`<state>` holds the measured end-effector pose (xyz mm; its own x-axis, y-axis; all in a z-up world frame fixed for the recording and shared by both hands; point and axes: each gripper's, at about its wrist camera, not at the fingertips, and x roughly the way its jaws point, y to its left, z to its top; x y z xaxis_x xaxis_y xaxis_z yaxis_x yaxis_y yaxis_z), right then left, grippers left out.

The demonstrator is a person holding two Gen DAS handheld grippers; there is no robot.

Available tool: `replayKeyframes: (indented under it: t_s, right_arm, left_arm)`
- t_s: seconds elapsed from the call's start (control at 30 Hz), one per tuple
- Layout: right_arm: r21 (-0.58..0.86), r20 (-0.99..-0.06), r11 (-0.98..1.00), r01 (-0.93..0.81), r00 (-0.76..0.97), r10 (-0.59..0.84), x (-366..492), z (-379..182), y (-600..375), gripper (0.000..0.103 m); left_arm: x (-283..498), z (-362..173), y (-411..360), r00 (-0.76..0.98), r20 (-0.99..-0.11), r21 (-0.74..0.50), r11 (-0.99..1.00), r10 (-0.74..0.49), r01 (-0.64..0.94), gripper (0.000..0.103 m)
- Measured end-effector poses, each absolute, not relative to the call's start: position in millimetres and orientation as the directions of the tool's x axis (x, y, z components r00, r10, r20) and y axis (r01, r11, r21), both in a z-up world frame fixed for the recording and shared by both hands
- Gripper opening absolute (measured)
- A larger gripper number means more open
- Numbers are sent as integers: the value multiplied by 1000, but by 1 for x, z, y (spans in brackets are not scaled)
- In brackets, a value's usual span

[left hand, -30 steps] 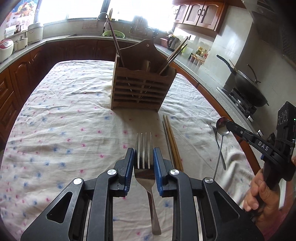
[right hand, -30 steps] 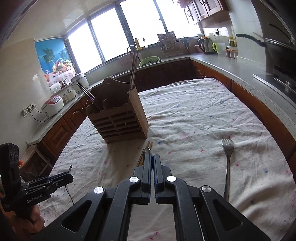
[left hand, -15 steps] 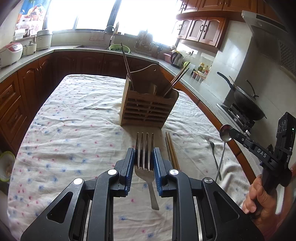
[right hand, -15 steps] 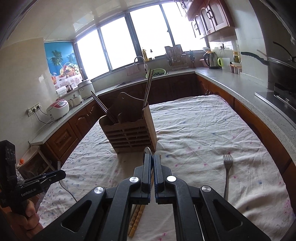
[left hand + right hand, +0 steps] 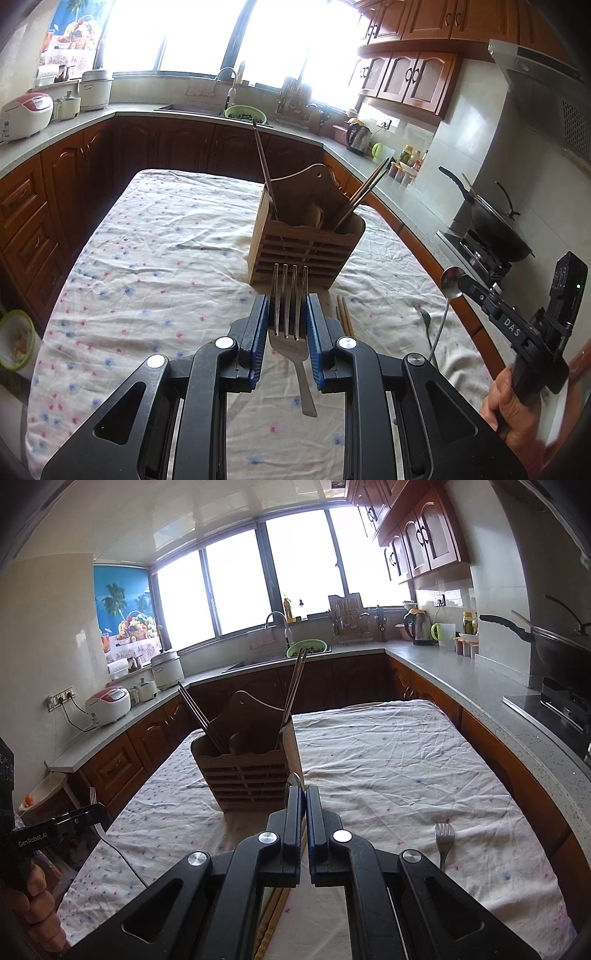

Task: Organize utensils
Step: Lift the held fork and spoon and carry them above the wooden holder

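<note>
Steel tines lead the way on the fork (image 5: 290,321) clamped between the blue pads of the left gripper (image 5: 288,325): its long axis runs along the fingers, tines pointing forward toward the wooden utensil holder (image 5: 304,245), handle trailing back and down beneath the tool, clear of the cloth. The right gripper (image 5: 306,808) is pinched tight on a spoon (image 5: 448,291); from the left wrist view the spoon hangs nearly upright, bowl on top at the fingertips and handle dangling toward the floral tablecloth (image 5: 147,258), while the right wrist view shows only the rim of the bowl peeking above the closed fingers. The holder stands upright mid-table, its slatted front facing both cameras, with dark chopsticks (image 5: 360,195) leaning out of one end compartment and another long thin utensil (image 5: 264,166) slanting up from the opposite end. A loose pair of bamboo chopsticks (image 5: 344,317) lies flat on the cloth just in front of the holder, long axis pointing roughly toward it. A second fork (image 5: 444,840) rests on the cloth off to the right, tines aimed away from the camera, and another spoon (image 5: 425,325) lies near it.
</note>
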<state>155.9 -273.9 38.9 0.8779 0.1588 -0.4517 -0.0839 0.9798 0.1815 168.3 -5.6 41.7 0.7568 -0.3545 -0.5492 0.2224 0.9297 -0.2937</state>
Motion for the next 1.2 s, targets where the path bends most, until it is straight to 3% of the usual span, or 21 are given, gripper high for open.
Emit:
replayKeyframes:
  t_s: [0.4, 0.77, 1.2]
  right_arm:
    - [115, -371, 992, -52, 924, 91, 189, 54, -265, 2]
    - [68, -209, 998, -7, 978, 21, 237, 93, -254, 2]
    - [-128, -52, 990, 52, 997, -60, 291, 103, -214, 2]
  left_arm:
    - [202, 76, -5, 798, -497, -290, 932, -339, 216, 19]
    - [249, 118, -5, 860, -413, -270, 942, -301, 201, 19]
    - [313, 133, -9, 894, -370, -265, 951, -254, 161, 19]
